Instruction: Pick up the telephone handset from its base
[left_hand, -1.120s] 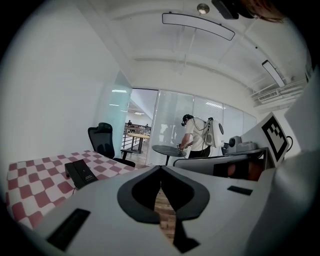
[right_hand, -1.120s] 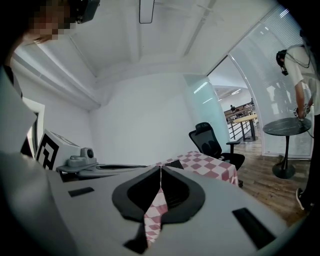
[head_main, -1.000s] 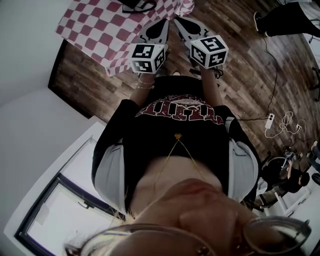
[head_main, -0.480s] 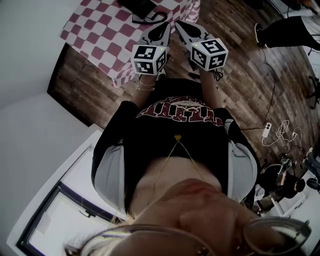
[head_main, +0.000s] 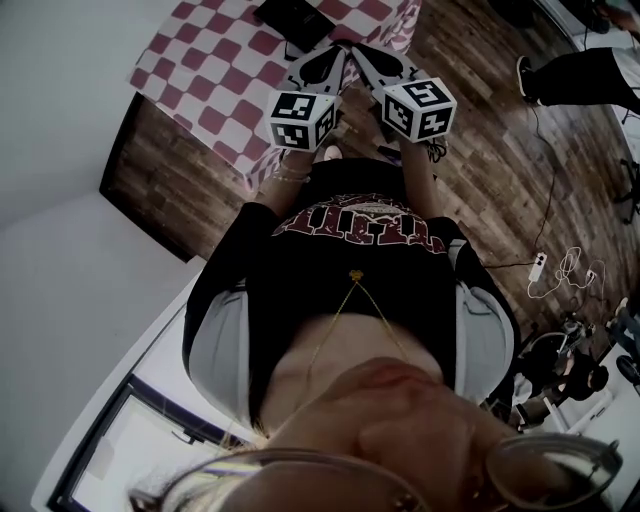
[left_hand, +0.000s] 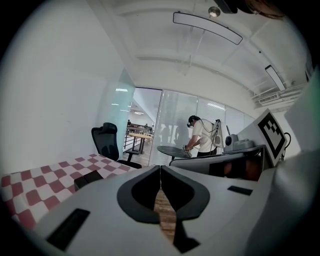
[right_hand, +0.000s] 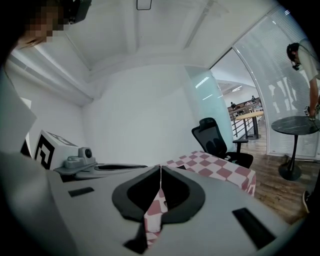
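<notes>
The telephone (head_main: 290, 14) is seen as a dark block on the checkered tablecloth (head_main: 215, 70), at the far edge of the head view. Its handset cannot be told from its base, so its long axis and pointing cannot be judged. It lies beyond both claws, slightly to their left and apart from them. The left gripper (left_hand: 160, 167) and the right gripper (right_hand: 160, 167) are held side by side, each with its jaws pressed together on nothing.

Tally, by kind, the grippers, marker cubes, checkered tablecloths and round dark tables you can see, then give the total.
Grippers: 2 (left gripper, right gripper)
Marker cubes: 2
Checkered tablecloth: 1
Round dark table: 1
Total: 6
</notes>
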